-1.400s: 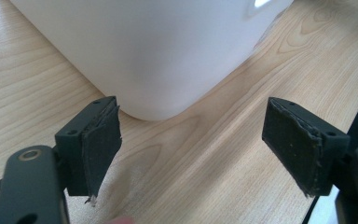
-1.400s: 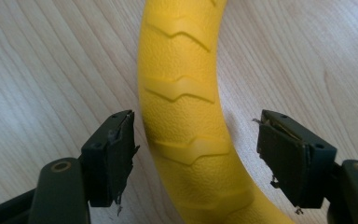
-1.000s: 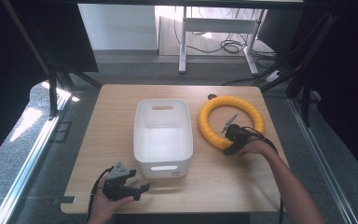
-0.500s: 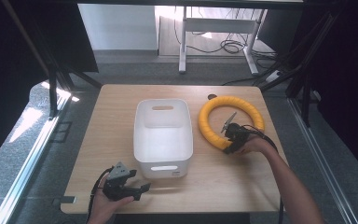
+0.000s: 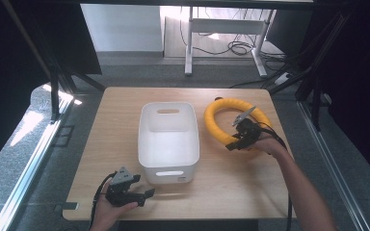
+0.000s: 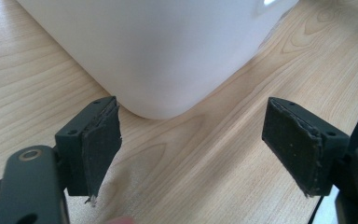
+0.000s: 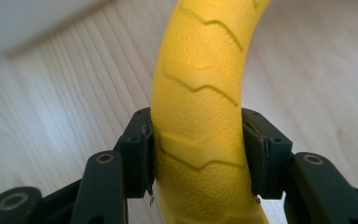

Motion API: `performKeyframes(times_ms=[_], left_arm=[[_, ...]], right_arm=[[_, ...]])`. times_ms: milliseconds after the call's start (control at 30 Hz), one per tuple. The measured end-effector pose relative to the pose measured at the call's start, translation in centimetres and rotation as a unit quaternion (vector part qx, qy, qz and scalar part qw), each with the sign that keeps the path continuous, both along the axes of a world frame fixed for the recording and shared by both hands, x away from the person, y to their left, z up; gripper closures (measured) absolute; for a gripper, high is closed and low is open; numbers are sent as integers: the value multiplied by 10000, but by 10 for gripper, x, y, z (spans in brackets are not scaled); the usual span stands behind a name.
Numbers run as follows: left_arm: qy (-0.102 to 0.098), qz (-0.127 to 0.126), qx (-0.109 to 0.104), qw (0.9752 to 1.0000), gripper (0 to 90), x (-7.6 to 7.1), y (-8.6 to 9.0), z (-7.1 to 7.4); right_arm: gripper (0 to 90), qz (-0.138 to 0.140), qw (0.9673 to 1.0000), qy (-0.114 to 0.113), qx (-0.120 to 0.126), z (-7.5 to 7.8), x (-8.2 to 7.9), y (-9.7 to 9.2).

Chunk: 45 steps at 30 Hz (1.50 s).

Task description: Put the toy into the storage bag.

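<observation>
Right tongs (image 5: 236, 141) have just closed, pads now clamped on yellow ring (image 5: 219, 111). Left tongs (image 5: 147, 193) wide open, empty, beside white bin (image 5: 168, 139) on desk (image 5: 115, 125).

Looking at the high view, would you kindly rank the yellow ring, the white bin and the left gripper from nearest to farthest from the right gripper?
1. yellow ring: clamped in the right gripper, table's right side.
2. white bin: table's middle.
3. left gripper: near left edge.

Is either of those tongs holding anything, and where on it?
The right tongs grip the yellow ring across its tube, on the near side. The left tongs are open and hold nothing.
</observation>
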<state>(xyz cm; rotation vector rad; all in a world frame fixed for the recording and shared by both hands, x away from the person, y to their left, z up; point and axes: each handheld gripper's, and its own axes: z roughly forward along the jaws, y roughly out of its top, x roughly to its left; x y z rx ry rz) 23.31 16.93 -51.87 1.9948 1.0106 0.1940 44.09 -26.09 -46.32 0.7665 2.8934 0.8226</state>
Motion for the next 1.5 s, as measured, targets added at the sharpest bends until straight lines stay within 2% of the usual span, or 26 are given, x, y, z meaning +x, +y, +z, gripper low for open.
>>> performKeyframes(times_ms=[33, 167, 267, 400, 567, 700, 867, 1133, 1433, 1500], left_arm=[[3, -4, 3, 10000, 197, 0, 0, 0], [2, -17, 8, 10000, 197, 0, -1, 0], [6, -6, -6, 10000, 197, 0, 0, 0], [-1, 9, -47, 10000, 197, 0, 1, 1], [-1, 10, -47, 10000, 197, 1, 1, 1], [6, -6, -45, 10000, 197, 1, 0, 0], [12, 13, -58, 10000, 197, 0, 0, 1], [-11, 3, -62, 10000, 197, 1, 0, 1], [-9, 0, -67, 10000, 197, 0, 0, 1], [-11, -2, -64, 10000, 197, 0, 0, 1]], right_arm=[[508, 0, 10000, 0, 0, 0, 0, 0], [516, -76, 9986, -47, 515, 17, 1, -4], [518, -115, 9968, -91, 787, 26, 1, -8], [520, -231, 9930, -133, 1148, 34, 1, -16], [521, -439, 9864, -203, 1573, 46, 0, -26], [522, -475, 9832, -233, 1744, 56, -1, -31], [523, -551, 9771, -276, 2035, 66, -3, -38], [523, -640, 9679, -270, 2415, 73, -5, -45], [524, -618, 9569, -252, 2828, 78, -8, -47], [524, -616, 9554, -261, 2875, 79, -9, -46]])
